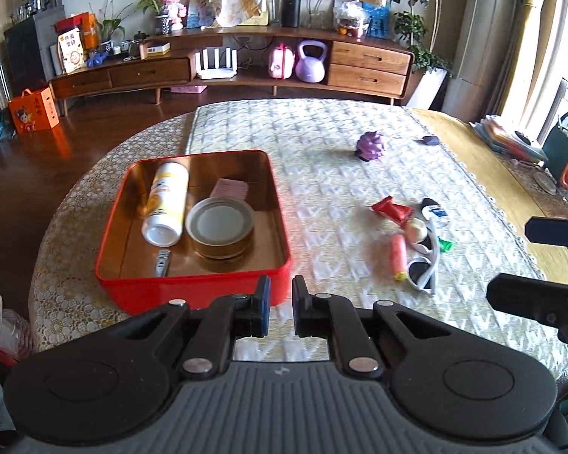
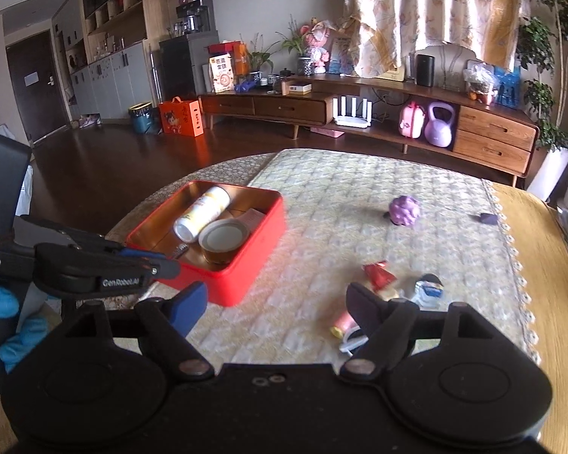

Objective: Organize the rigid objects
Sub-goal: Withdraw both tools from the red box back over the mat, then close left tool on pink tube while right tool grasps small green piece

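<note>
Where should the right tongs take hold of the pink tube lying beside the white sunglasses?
Probably across the middle of the pink tube with the yellow cap, coming from above. It lies flat on the quilted cloth, long axis roughly towards the camera, so its narrow width suits the open right tongs. The white-framed sunglasses lie close on its right, so keep that finger tight to the tube.

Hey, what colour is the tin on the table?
The tin is red outside and gold inside, clearest in the left wrist view.
</note>
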Demonstrator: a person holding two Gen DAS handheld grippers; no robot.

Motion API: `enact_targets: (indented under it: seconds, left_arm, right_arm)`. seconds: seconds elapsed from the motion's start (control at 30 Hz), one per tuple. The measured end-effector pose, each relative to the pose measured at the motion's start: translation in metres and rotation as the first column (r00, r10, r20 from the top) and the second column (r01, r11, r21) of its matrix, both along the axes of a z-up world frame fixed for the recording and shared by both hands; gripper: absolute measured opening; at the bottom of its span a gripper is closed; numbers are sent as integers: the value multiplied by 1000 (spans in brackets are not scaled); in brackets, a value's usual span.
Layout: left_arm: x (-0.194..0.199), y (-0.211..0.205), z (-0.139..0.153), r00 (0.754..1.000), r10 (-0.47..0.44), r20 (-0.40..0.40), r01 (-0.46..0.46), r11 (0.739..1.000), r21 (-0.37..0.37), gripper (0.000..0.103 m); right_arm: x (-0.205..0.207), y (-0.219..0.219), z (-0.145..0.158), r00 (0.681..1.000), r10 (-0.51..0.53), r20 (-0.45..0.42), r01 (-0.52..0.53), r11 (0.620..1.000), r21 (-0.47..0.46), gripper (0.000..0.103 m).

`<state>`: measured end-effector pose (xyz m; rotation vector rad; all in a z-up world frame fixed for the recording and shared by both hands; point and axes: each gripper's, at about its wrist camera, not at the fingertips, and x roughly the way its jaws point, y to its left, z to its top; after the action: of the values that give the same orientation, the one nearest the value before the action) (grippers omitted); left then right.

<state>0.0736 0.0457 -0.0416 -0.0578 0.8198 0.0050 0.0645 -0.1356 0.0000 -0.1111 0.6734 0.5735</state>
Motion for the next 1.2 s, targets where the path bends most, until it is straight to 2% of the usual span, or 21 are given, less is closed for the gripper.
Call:
enact_targets:
  seconds: [0.23, 0.3, 0.37, 0.43, 0.7, 0.73, 0.77, 0.8, 0.83, 0.87, 1.0, 1.2]
  left_arm:
    - [-1, -24, -4, 999, -35, 8, 35, 999, -22, 11]
    - [2, -29, -6, 999, -43, 4, 43, 999, -29, 15]
    - [5, -34, -9, 999, -51, 0, 51, 998, -32, 25]
    - [8, -38, -11, 998, -62, -2, 62, 997, -34, 28]
    - [30, -55, -25, 996, -90, -24, 89, 996, -22, 30]
    - [33, -57, -27, 995, -95, -27, 95, 995, -24, 36]
    - [37, -58, -29, 995, -100, -27, 100, 995, -26, 52]
    - [40, -60, -30, 994, -105, -22, 105, 994, -28, 61]
    - [42, -61, -30, 994, -105, -10, 105, 994, -31, 75]
    - [44, -63, -31, 994, -106, 0, 106, 994, -36, 80]
    - [62, -68, -38, 992, -124, -20, 123, 990, -71, 81]
    - [90, -77, -55, 991, -124, -45, 121, 991, -58, 81]
  right_arm:
    - [-9, -34, -5, 999, -39, -3, 39, 999, -9, 86]
    - [-10, -42, -7, 999, -39, 0, 39, 999, -19, 87]
    - [-9, -47, -9, 999, -46, 6, 46, 998, -35, 88]
    - [-7, -53, -11, 999, -53, 2, 53, 998, -39, 88]
    - [10, -68, -31, 997, -69, -23, 68, 996, -53, 89]
    - [13, -70, -34, 997, -70, -25, 68, 996, -58, 89]
    - [16, -71, -36, 997, -71, -26, 69, 996, -62, 89]
    - [20, -73, -39, 997, -70, -27, 69, 996, -65, 89]
    - [24, -74, -42, 997, -71, -30, 69, 995, -69, 89]
    - [28, -75, -45, 997, -74, -33, 72, 995, -74, 89]
    - [48, -81, -60, 996, -76, -54, 71, 994, -85, 89]
    - [78, -82, -78, 997, -54, -64, 46, 992, -119, 89]
